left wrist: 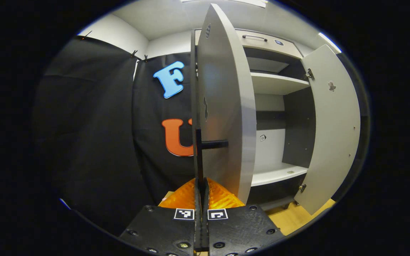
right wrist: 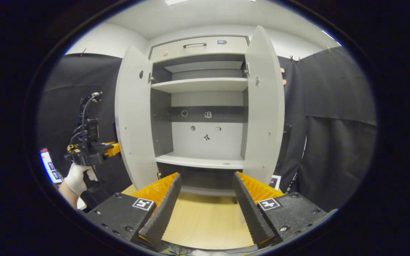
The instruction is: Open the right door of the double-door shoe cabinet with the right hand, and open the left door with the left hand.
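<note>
Doors stand open: we clamp our left gripper (left wrist: 201, 199) on the left door's (left wrist: 226, 106) handle (left wrist: 212, 144); the right gripper (right wrist: 205, 202), fingers spread, faces the cabinet (right wrist: 201, 85), gloved hand (right wrist: 76, 177) at nine o'clock.

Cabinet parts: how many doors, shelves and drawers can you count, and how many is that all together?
Doors: 2, left door and right door, both open.
Shelves: 2, upper shelf and lower shelf.
Drawers: 1, top drawer.
Total: 5.
</note>
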Demonstrator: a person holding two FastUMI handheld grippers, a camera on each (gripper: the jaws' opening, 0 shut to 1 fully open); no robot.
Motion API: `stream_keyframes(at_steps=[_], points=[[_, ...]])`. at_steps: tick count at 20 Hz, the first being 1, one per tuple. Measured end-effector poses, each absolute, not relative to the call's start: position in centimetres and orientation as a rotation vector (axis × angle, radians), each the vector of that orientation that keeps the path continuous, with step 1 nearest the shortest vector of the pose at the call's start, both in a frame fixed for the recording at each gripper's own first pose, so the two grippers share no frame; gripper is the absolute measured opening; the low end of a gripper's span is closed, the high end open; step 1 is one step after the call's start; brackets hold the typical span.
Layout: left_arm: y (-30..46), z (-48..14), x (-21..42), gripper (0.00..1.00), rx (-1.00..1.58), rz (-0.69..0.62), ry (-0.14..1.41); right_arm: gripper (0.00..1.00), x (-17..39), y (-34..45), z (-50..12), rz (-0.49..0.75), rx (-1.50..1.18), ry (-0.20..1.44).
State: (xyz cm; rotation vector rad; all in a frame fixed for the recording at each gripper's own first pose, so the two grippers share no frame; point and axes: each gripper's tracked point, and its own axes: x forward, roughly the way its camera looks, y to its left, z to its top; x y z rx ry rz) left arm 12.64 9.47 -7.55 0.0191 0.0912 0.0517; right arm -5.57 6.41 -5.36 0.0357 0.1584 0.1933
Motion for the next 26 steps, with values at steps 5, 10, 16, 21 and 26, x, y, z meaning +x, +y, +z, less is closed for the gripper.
stream_keyframes(at_steps=[5, 10, 16, 21, 26], points=[[11.8, -7.6, 13.2, 0.08, -0.006, -0.021, 0.069, 0.92, -5.0, 7.2, -4.7, 0.205, 0.03, 0.15], [13.1, -7.8, 13.5, 0.0, -0.053, -0.097, 0.067, 0.92, -4.5, 7.7, -4.5, 0.198, 0.024, 0.152], [12.9, -7.7, 13.4, 0.0, -0.029, -0.103, 0.072, 0.92, -4.2, 9.0, -4.7, 0.216, 0.014, 0.159], [13.4, -8.0, 11.4, 0.01, 0.028, -0.089, 0.084, 0.92, -4.5, 9.4, -4.6, 0.223, 0.014, 0.156], [15.8, -7.4, 8.5, 0.0, -0.018, -0.011, 0.102, 0.92, -4.5, 9.9, -4.5, 0.233, 0.012, 0.159]])
